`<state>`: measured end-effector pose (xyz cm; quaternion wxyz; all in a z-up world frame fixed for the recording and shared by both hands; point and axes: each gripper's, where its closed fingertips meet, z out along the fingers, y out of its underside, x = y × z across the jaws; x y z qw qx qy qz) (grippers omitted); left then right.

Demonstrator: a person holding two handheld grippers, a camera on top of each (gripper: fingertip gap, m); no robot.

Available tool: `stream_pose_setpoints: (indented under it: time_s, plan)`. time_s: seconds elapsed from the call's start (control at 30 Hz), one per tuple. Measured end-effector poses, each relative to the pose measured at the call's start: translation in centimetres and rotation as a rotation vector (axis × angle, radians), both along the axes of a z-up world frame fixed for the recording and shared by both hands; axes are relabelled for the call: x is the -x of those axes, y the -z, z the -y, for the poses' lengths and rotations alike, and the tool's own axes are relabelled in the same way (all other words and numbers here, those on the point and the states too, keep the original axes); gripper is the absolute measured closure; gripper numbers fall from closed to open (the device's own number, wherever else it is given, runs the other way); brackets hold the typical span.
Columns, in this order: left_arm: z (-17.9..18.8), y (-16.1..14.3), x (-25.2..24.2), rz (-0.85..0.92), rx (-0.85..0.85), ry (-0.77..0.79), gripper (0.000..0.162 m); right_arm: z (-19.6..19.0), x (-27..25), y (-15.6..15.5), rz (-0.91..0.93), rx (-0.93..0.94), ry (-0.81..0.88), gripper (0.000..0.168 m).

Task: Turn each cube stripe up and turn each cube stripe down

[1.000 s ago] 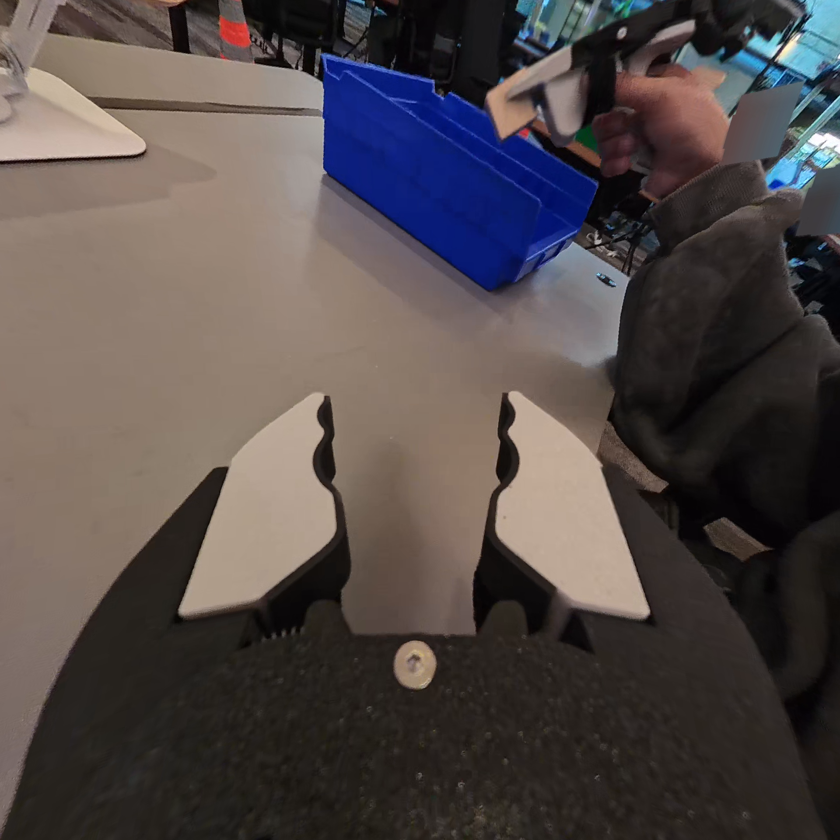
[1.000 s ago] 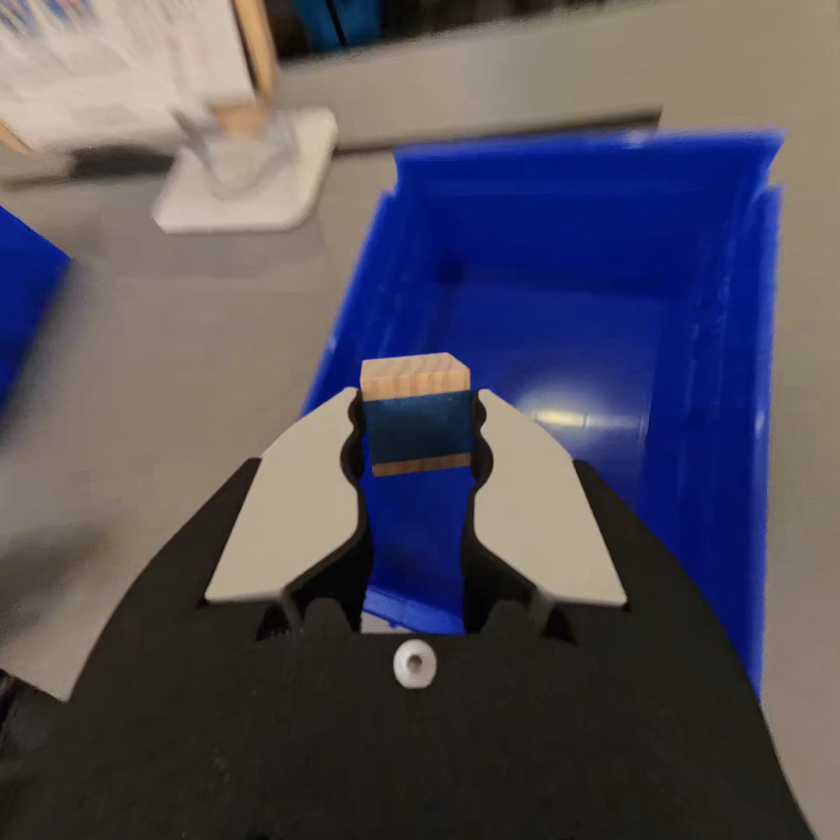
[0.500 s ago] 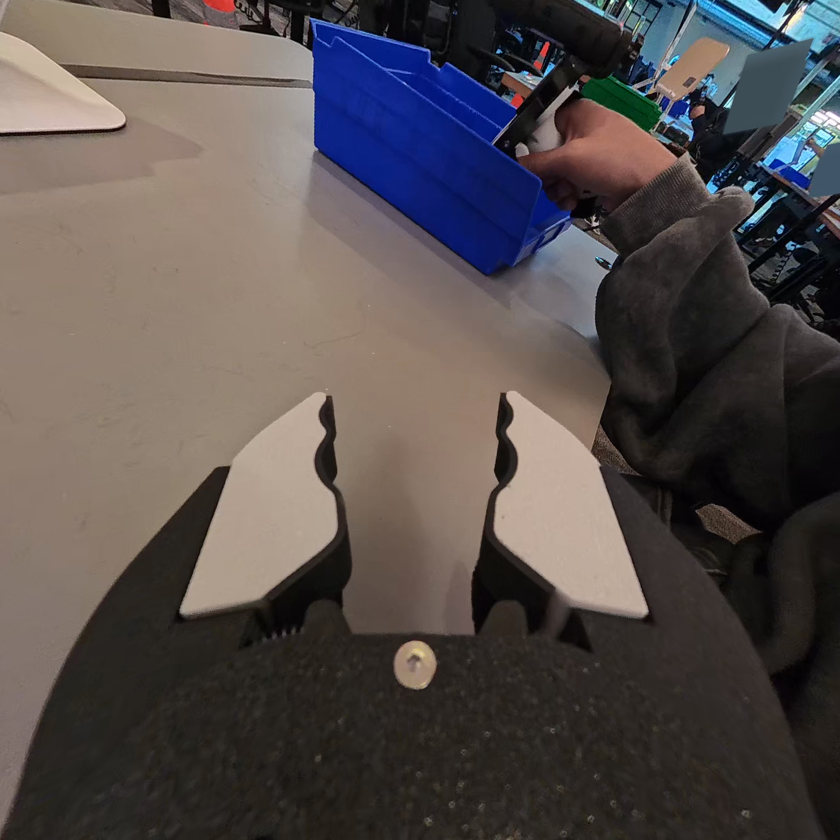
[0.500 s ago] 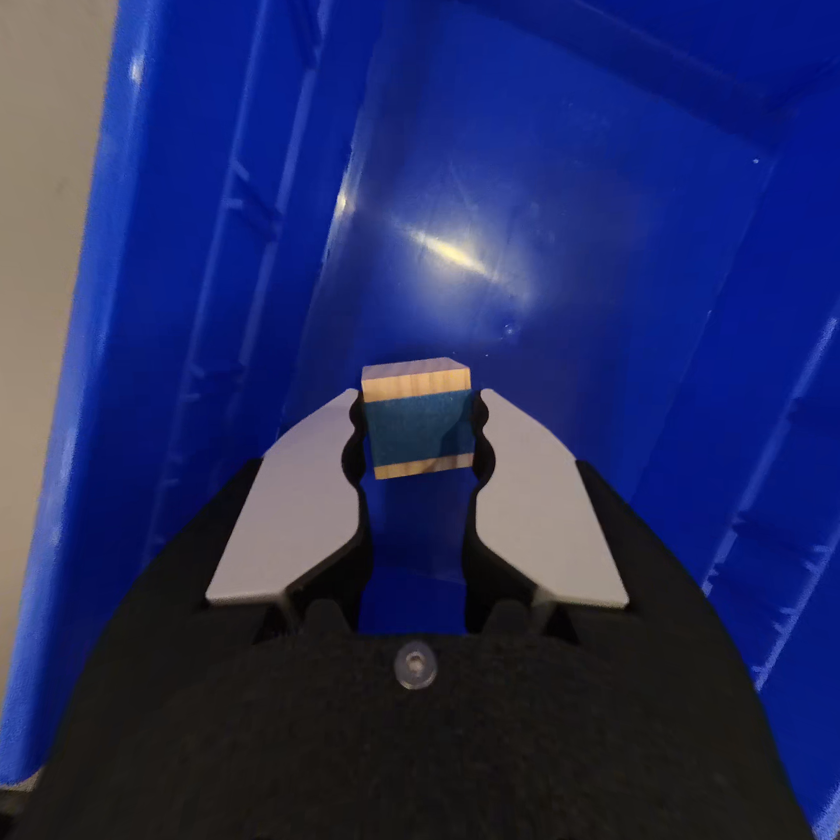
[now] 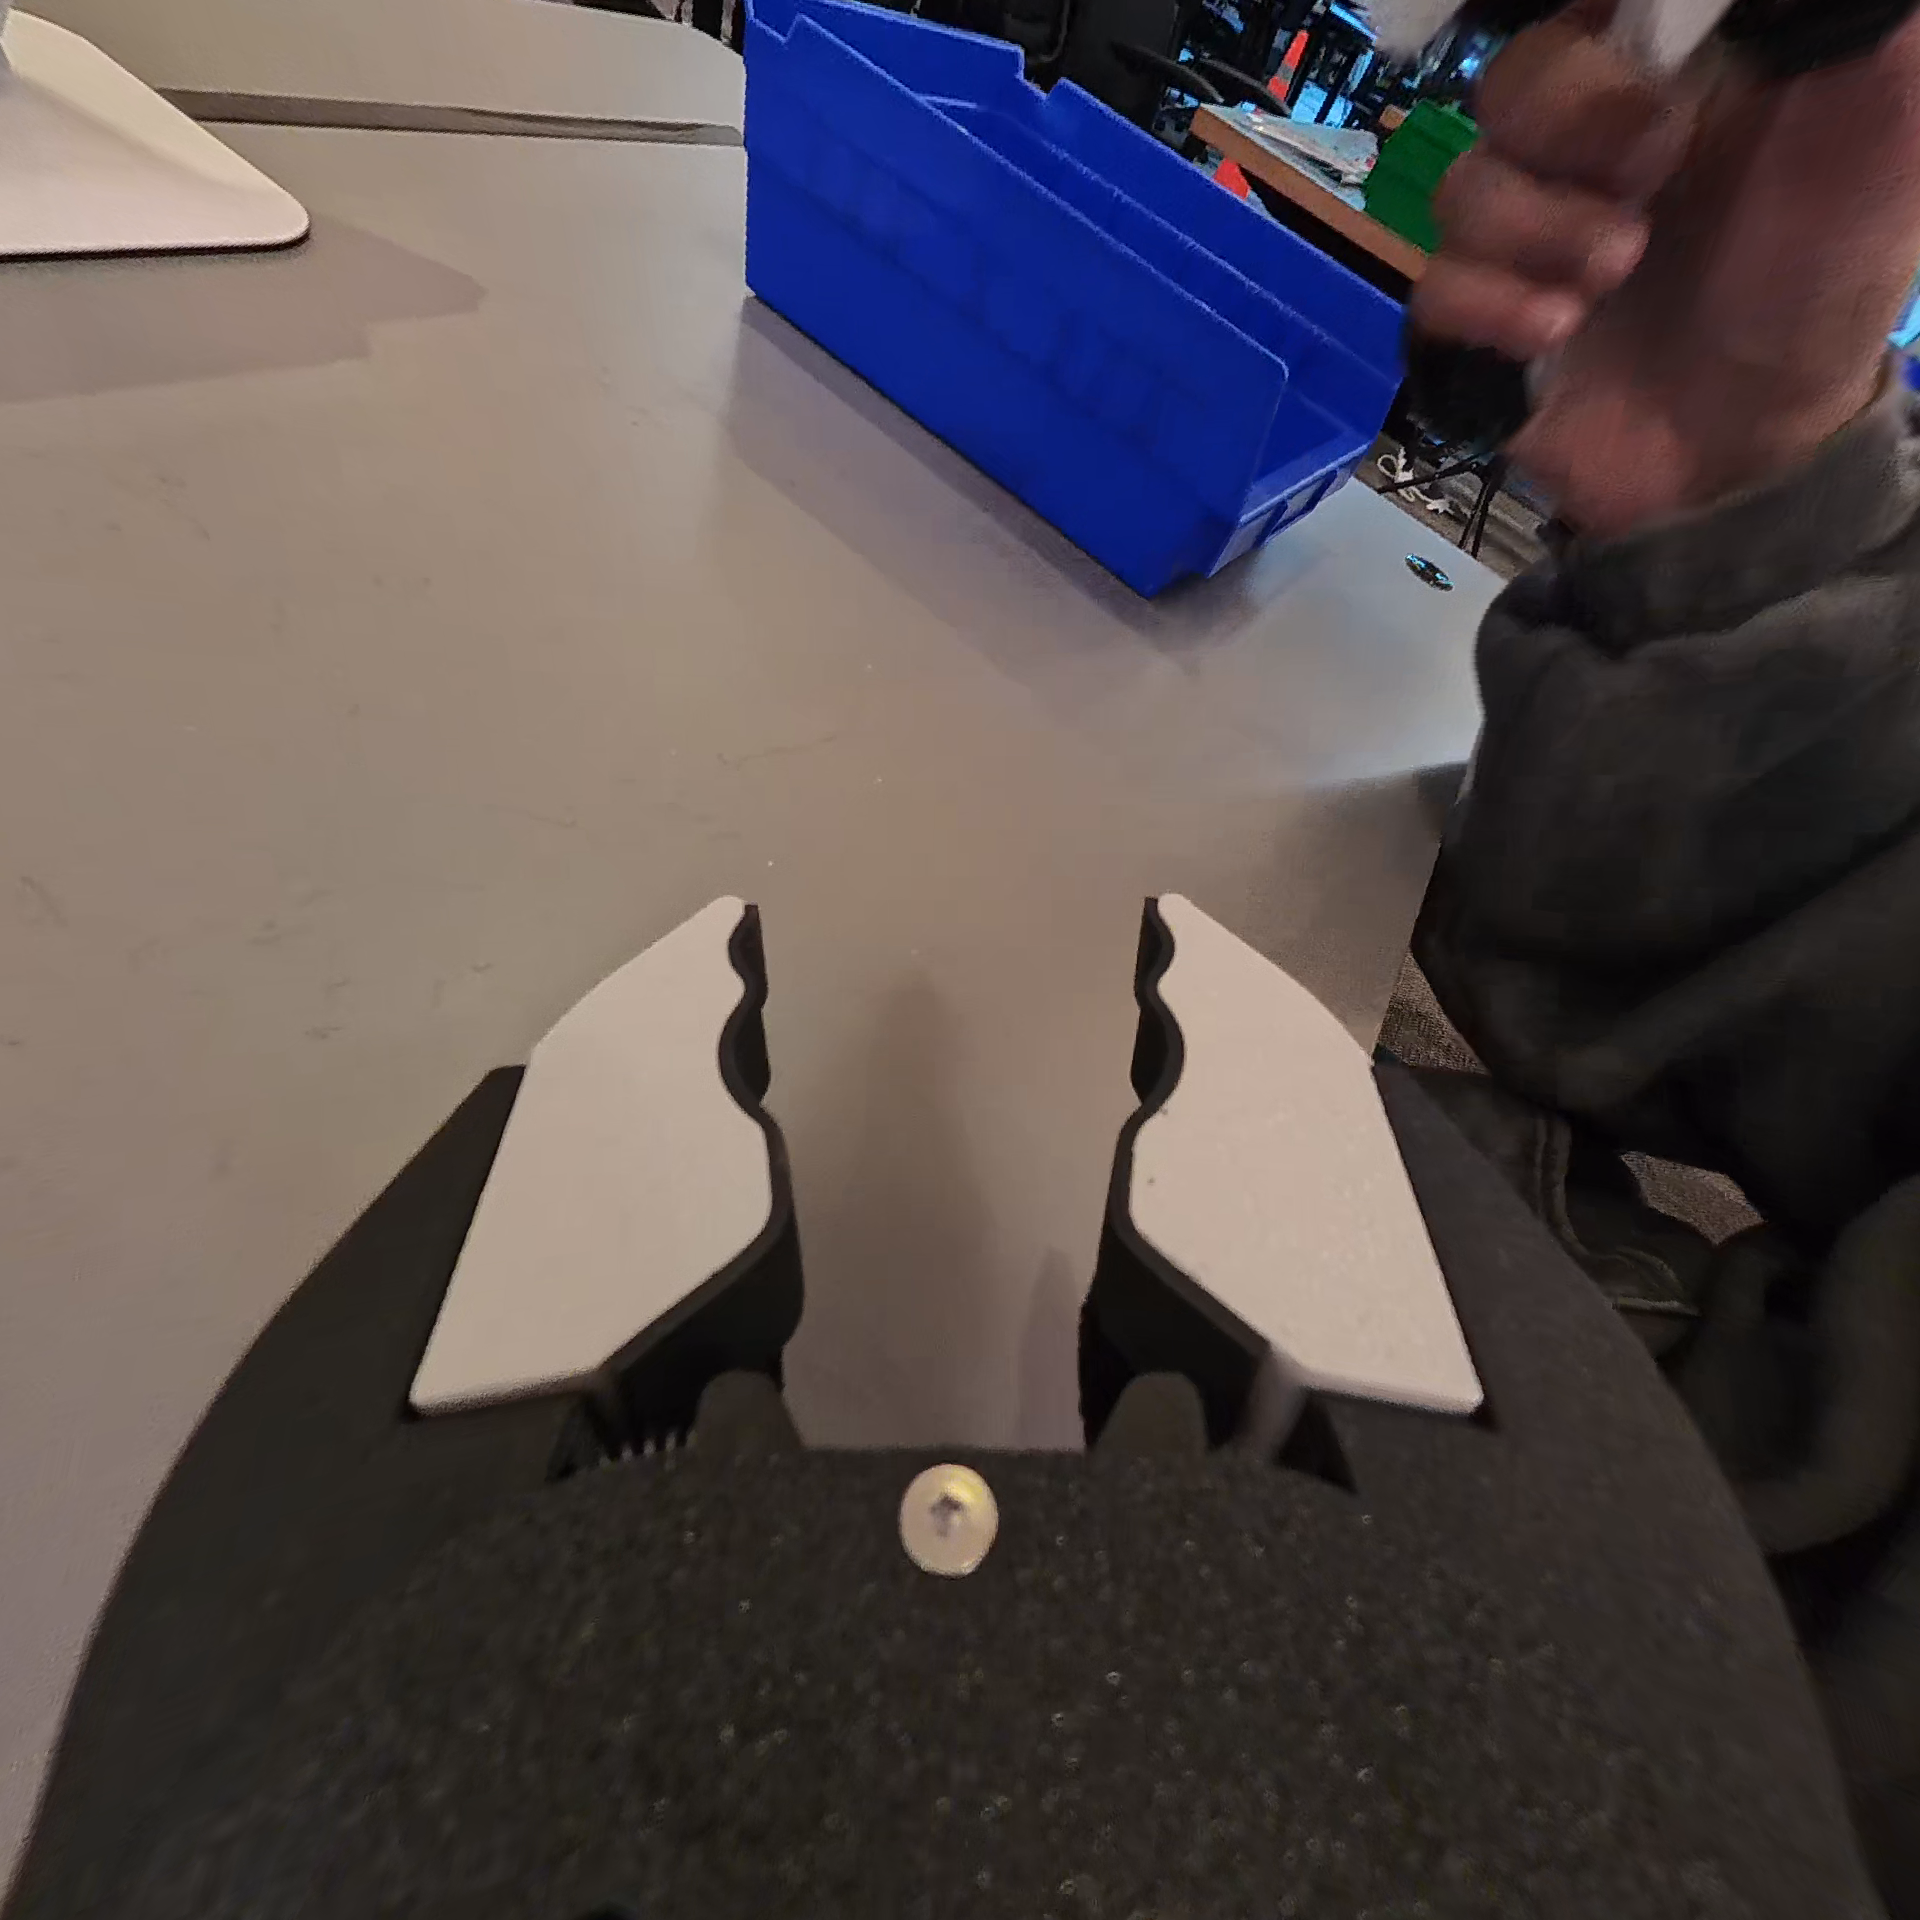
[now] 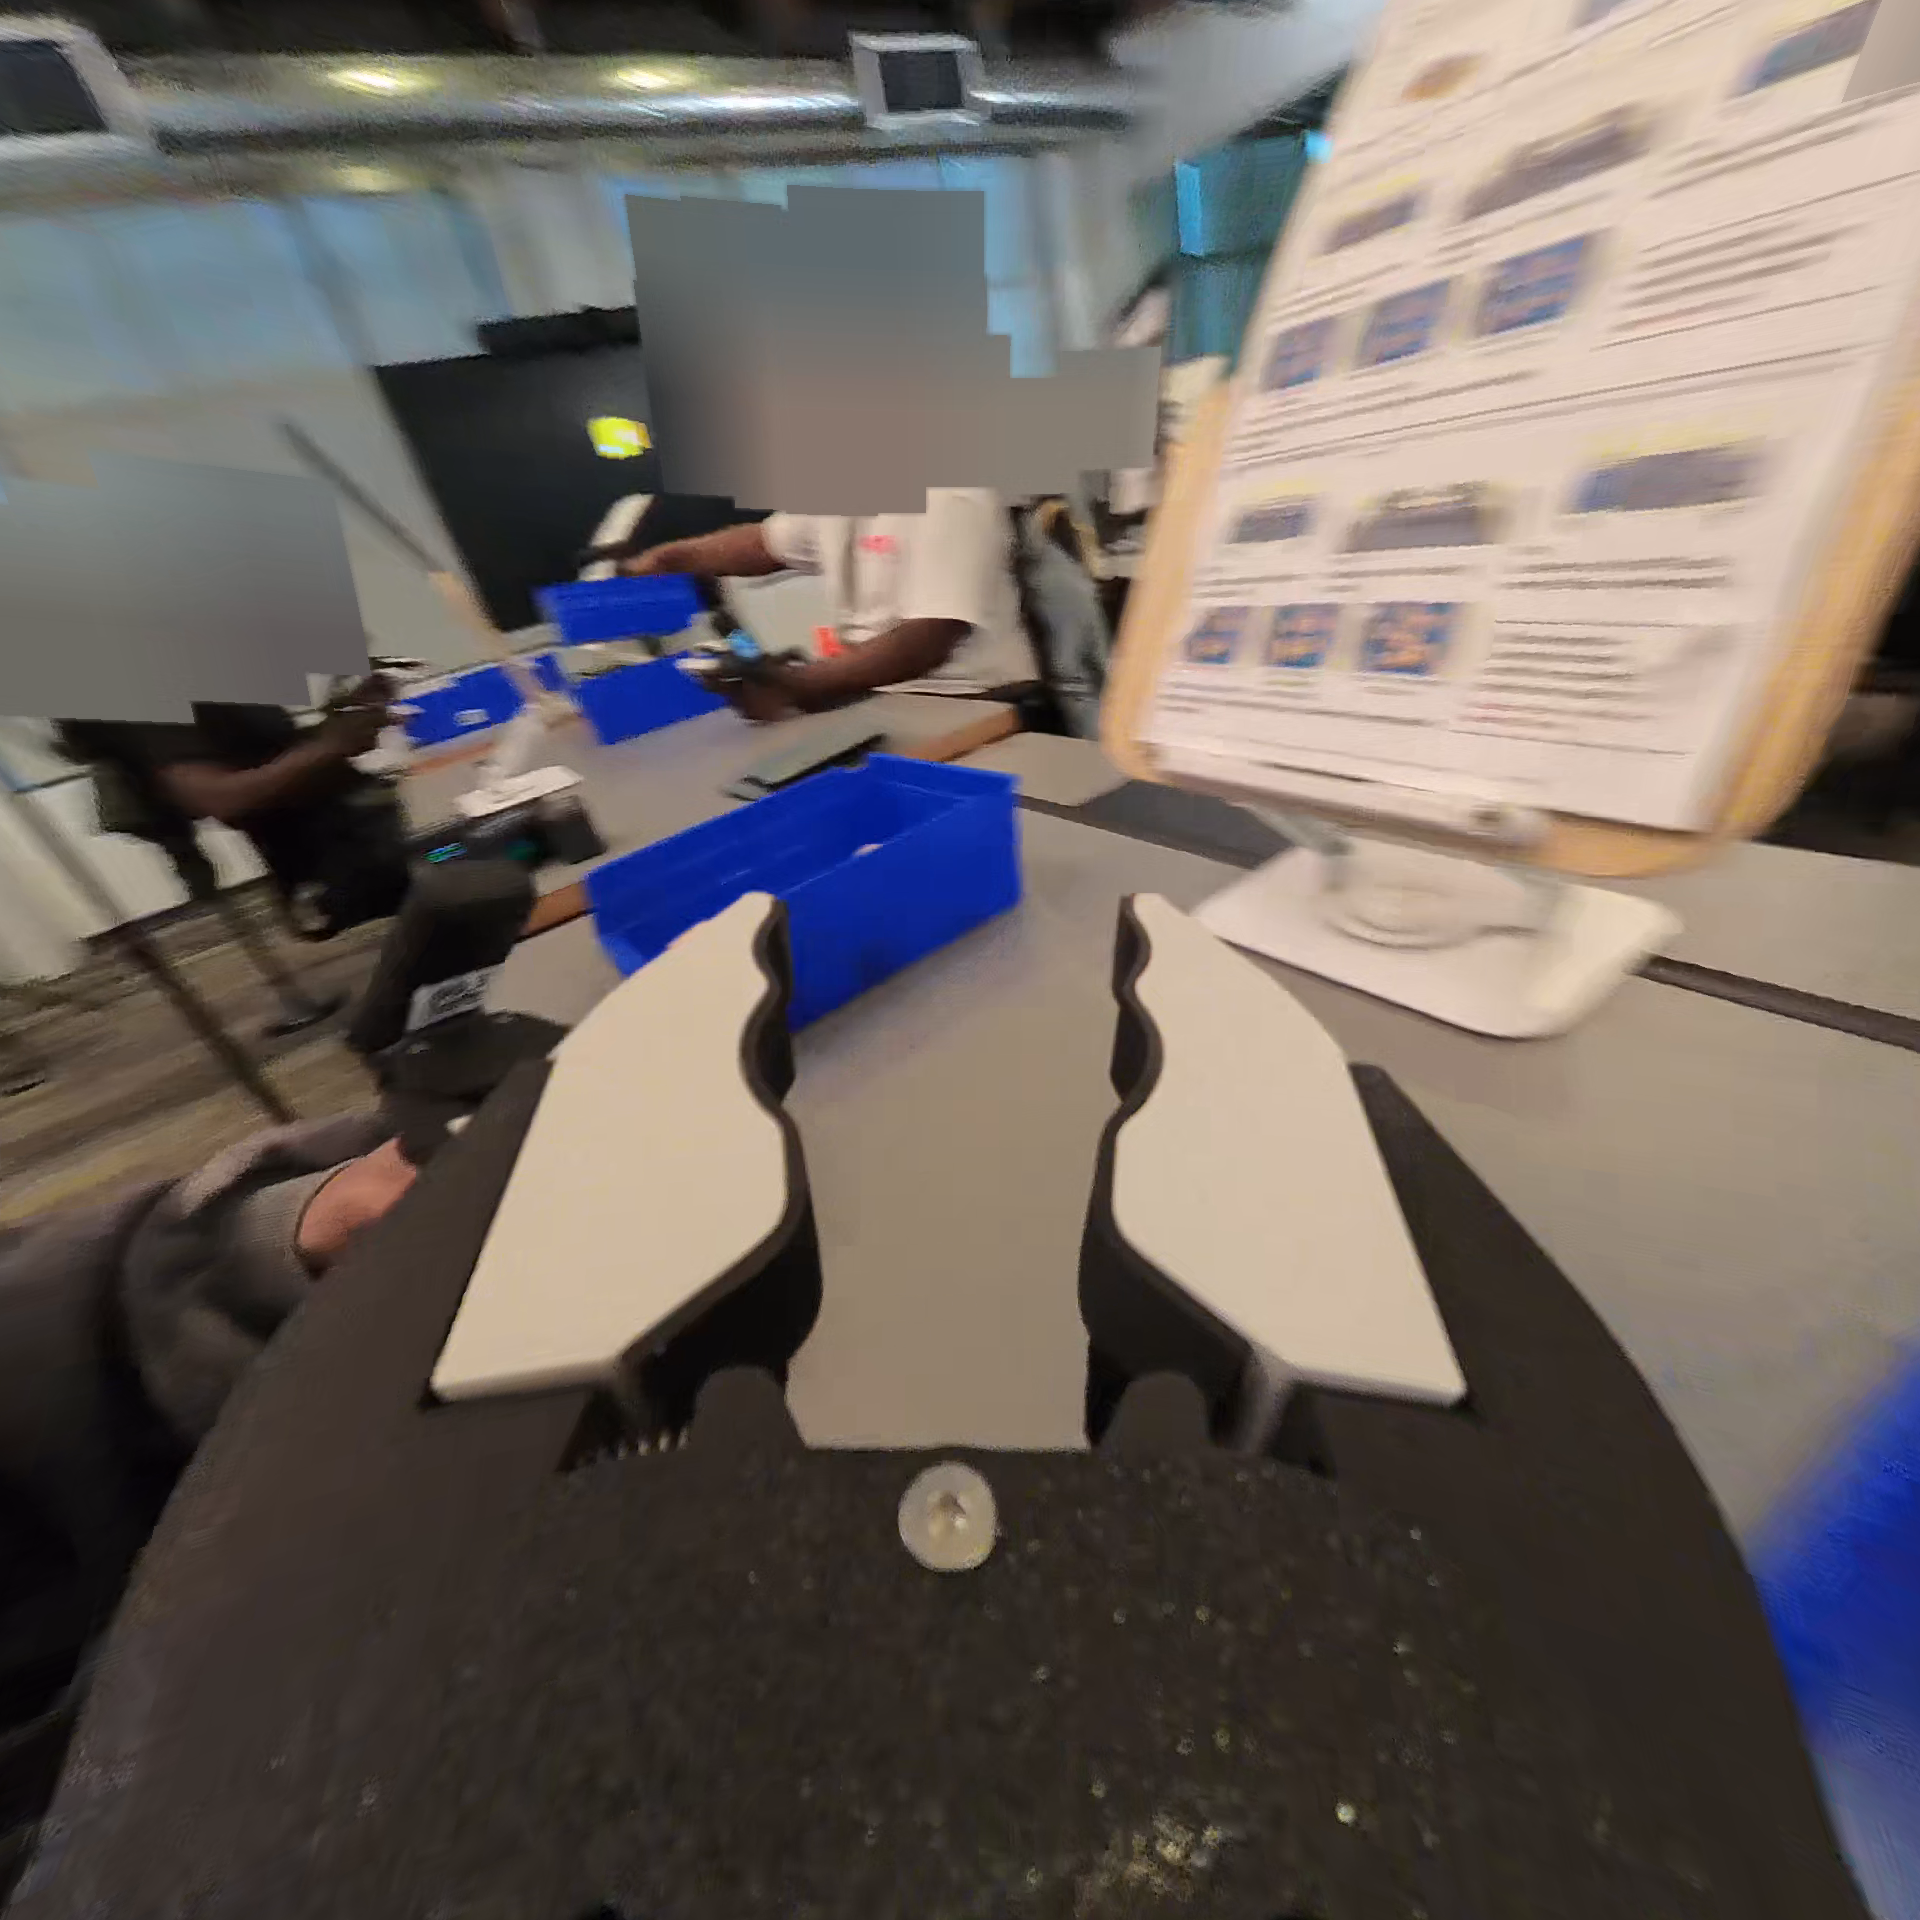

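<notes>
Grey bench (image 5: pixel 520 623) runs under my left gripper (image 5: pixel 945 914), jaws spread and empty, low and idle; beyond it lies a blue bin (image 5: pixel 1039 301), my blurred right hand (image 5: pixel 1621 270) raised beside that bin.

My right gripper (image 6: pixel 945 914), jaws spread, empty, faces another bin (image 6: pixel 831 873) and a poster stand (image 6: pixel 1455 925). No cube shows; I judge it's in a bin.
</notes>
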<state>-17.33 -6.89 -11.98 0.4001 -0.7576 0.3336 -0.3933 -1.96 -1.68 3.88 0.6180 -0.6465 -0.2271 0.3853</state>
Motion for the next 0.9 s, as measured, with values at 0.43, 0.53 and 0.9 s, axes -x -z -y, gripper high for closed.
stream_pose_setpoints:
  time_s: [0.43, 0.53, 0.9]
  plan:
    - [-0.3, -3.4, 4.0, -0.102, -0.046, 0.021, 0.096, -0.3, 10.0, 11.3, 0.022, 0.098, -0.244, 0.119]
    - [-2.3, -5.3, 12.0, -0.334, -0.106, -0.082, 0.098, -1.0, 9.2, 11.9, 0.051, 0.08, -0.192, 0.121]
    - [-10.5, -1.4, 32.0, -1.16, -0.058, 0.109, 0.1, 0.1, 10.9, 12.7, 0.093, 0.091, -0.266, 0.123]
